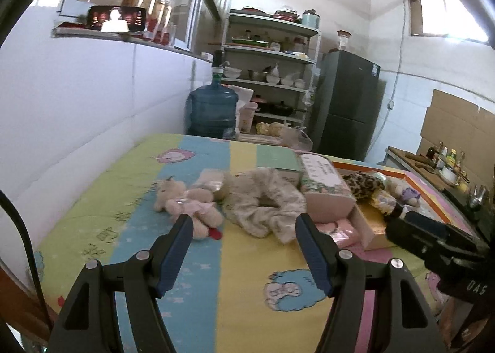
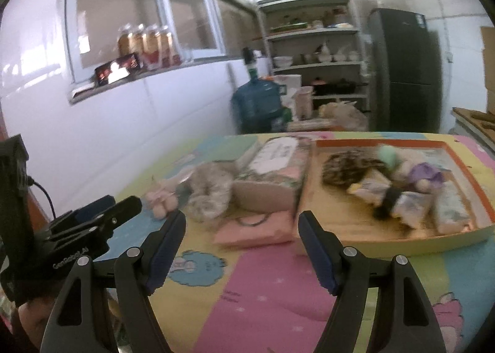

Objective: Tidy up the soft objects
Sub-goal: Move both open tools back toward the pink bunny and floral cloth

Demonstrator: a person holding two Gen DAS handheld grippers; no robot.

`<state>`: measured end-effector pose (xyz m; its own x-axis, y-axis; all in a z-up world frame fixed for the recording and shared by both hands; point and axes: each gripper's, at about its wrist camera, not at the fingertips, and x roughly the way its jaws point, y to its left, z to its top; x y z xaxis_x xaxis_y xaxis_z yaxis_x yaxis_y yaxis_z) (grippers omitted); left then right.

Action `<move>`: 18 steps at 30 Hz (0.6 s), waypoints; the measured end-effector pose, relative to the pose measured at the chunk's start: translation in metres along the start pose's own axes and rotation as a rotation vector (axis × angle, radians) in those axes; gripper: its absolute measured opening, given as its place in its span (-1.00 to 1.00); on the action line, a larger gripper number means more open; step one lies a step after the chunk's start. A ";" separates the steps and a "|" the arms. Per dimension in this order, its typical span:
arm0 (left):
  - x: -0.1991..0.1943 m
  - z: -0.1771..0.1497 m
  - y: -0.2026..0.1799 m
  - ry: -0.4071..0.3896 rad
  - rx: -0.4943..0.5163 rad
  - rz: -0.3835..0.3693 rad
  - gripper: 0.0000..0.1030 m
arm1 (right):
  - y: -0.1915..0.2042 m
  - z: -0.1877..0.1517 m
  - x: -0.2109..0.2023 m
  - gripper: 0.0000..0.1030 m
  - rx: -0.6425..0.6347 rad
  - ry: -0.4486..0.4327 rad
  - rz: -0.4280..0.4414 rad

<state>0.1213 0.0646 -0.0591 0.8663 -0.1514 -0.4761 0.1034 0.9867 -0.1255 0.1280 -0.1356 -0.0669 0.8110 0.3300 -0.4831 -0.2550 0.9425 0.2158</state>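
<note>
A pink teddy bear (image 1: 185, 201) (image 2: 161, 202) lies on the bright patterned bed cover (image 1: 247, 275). Beside it is a beige scrunched cloth (image 1: 263, 202) (image 2: 210, 195). My left gripper (image 1: 243, 224) (image 2: 123, 200) hovers open just short of these two, nothing between its fingers. A pink packet (image 2: 256, 229) (image 1: 340, 229) lies in front of a tissue pack (image 2: 272, 173) (image 1: 324, 182). My right gripper (image 2: 241, 224) (image 1: 394, 221) is open and empty near the packet. To the right, an orange-rimmed tray (image 2: 402, 244) (image 1: 371, 166) holds a leopard-print item (image 2: 346, 167), a purple toy (image 2: 423, 173) and other soft things.
A white wall runs along the bed's left side. Beyond the far edge stand a blue water jug (image 1: 213, 108), a shelf rack (image 1: 272, 74) with dishes and a dark fridge (image 1: 349, 105). A counter (image 1: 439, 167) with bottles is at the right.
</note>
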 end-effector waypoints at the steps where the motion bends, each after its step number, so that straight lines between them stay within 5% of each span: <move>1: 0.000 -0.001 0.003 0.002 0.001 0.002 0.33 | 0.005 -0.001 0.006 0.49 -0.009 0.007 0.008; 12: 0.016 -0.007 0.041 0.033 -0.058 0.015 0.33 | 0.024 0.000 0.072 0.49 -0.003 0.129 0.089; 18: 0.040 -0.002 0.062 0.085 -0.103 0.023 0.33 | 0.027 0.006 0.111 0.49 0.021 0.194 0.064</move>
<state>0.1612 0.1191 -0.0879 0.8231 -0.1377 -0.5510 0.0294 0.9792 -0.2008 0.2144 -0.0735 -0.1093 0.6766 0.3951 -0.6214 -0.2905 0.9187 0.2677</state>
